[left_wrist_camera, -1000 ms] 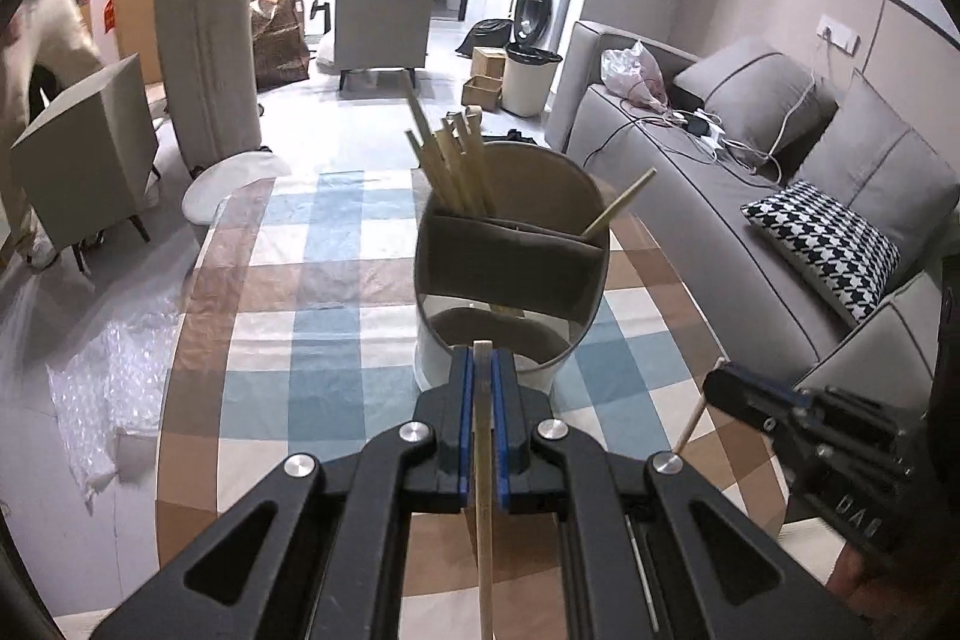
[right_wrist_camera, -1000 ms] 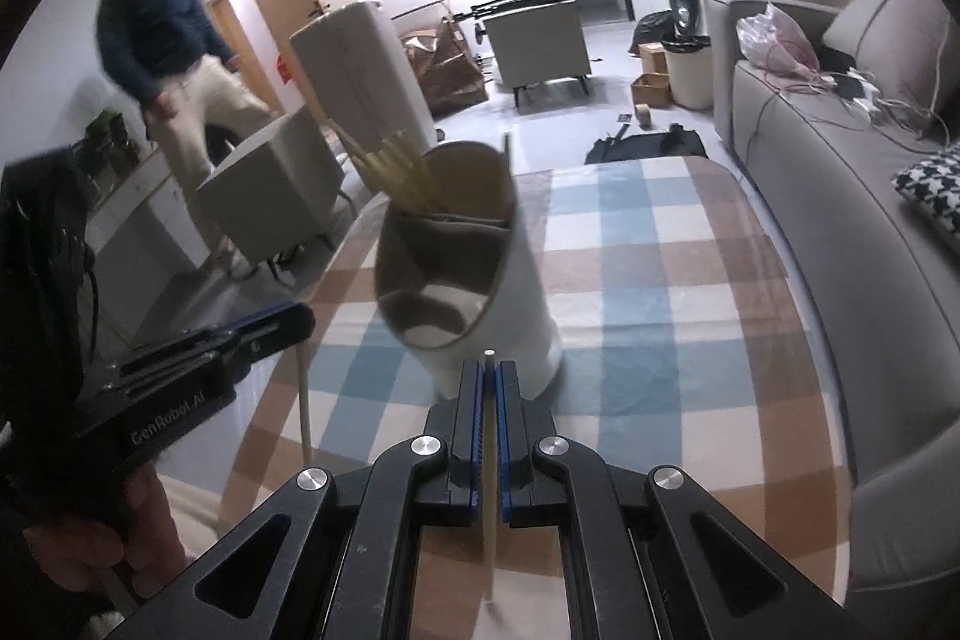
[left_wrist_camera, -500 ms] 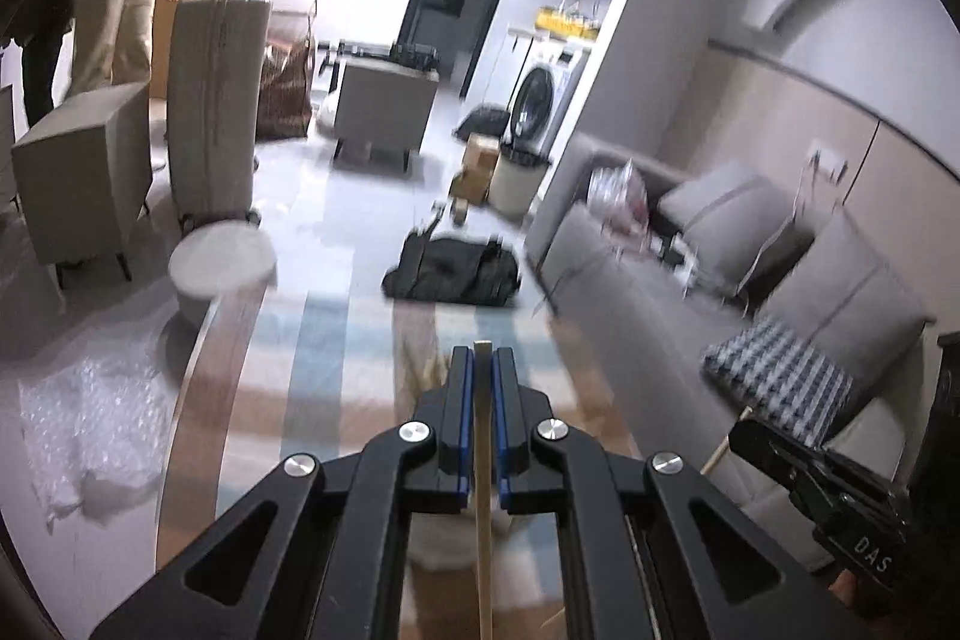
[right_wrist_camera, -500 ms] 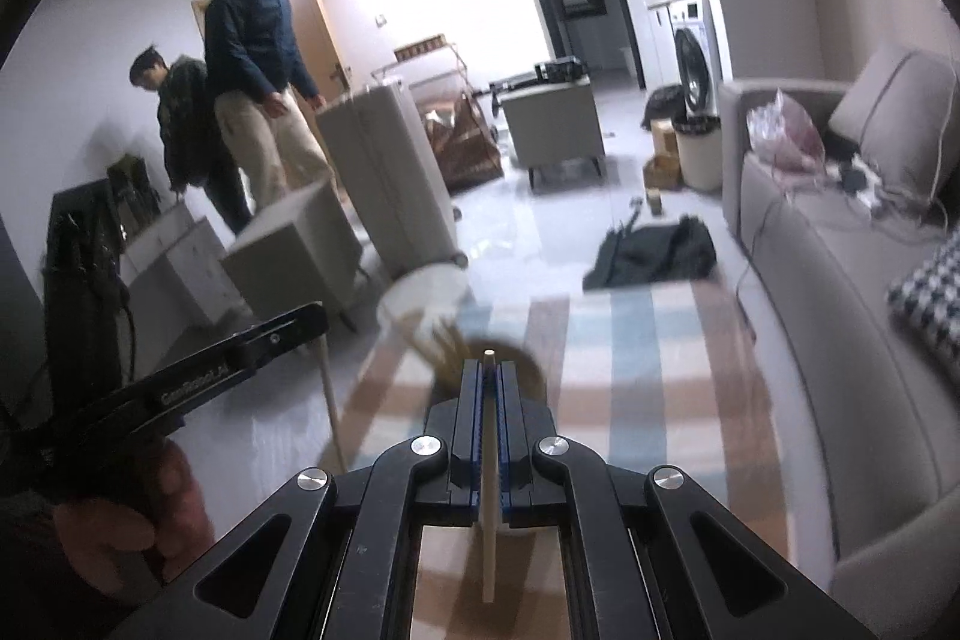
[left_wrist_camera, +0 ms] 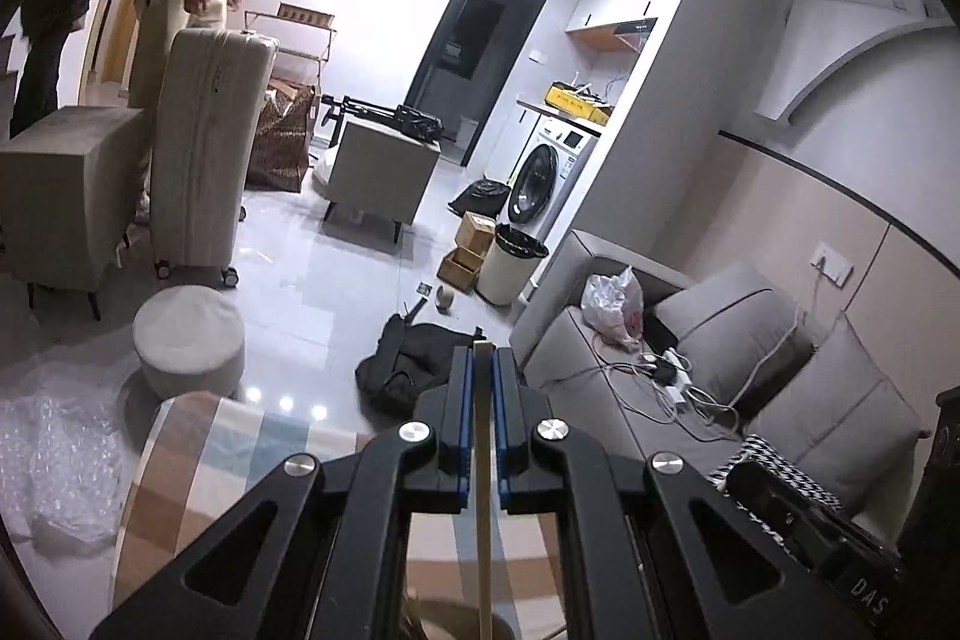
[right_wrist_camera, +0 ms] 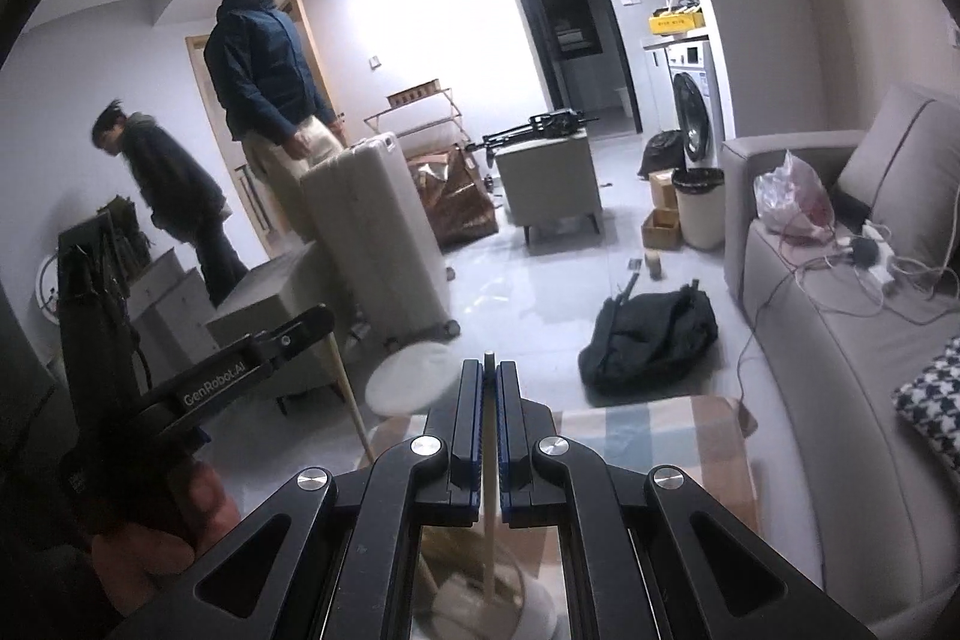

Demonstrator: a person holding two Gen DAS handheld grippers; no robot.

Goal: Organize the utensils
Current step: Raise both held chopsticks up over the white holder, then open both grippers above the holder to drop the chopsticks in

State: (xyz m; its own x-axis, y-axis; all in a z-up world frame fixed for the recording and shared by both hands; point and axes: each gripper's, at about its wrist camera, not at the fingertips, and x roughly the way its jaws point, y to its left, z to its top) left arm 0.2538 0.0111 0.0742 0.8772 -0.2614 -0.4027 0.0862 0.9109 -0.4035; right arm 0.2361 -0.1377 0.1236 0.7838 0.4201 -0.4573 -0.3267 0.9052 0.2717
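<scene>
My left gripper (left_wrist_camera: pixel 482 358) is shut on a wooden chopstick (left_wrist_camera: pixel 483 508) that hangs straight down between its blue pads, high above the checked tablecloth (left_wrist_camera: pixel 198 436). My right gripper (right_wrist_camera: pixel 489 370) is likewise shut on a second chopstick (right_wrist_camera: pixel 491 538). Below it, at the bottom edge, shows the blurred rim of the white utensil holder (right_wrist_camera: pixel 534 604) with more chopsticks inside. The left gripper (right_wrist_camera: pixel 327 319) also appears in the right wrist view at the left, its chopstick (right_wrist_camera: pixel 354 406) pointing down. The right gripper's body (left_wrist_camera: pixel 798 514) shows at the lower right of the left wrist view.
A grey sofa (right_wrist_camera: pixel 840 340) with cushions and cables runs along the right. A black bag (right_wrist_camera: pixel 654 334), a round stool (left_wrist_camera: pixel 189 340), a pale suitcase (right_wrist_camera: pixel 378 232), armchairs and boxes stand on the floor beyond the table. Two persons (right_wrist_camera: pixel 264 64) stand at the back left.
Both grippers have risen with their chopsticks and tilted up, so the holder has dropped from mid-frame to the bottom edge. The room beyond the table now fills both views.
</scene>
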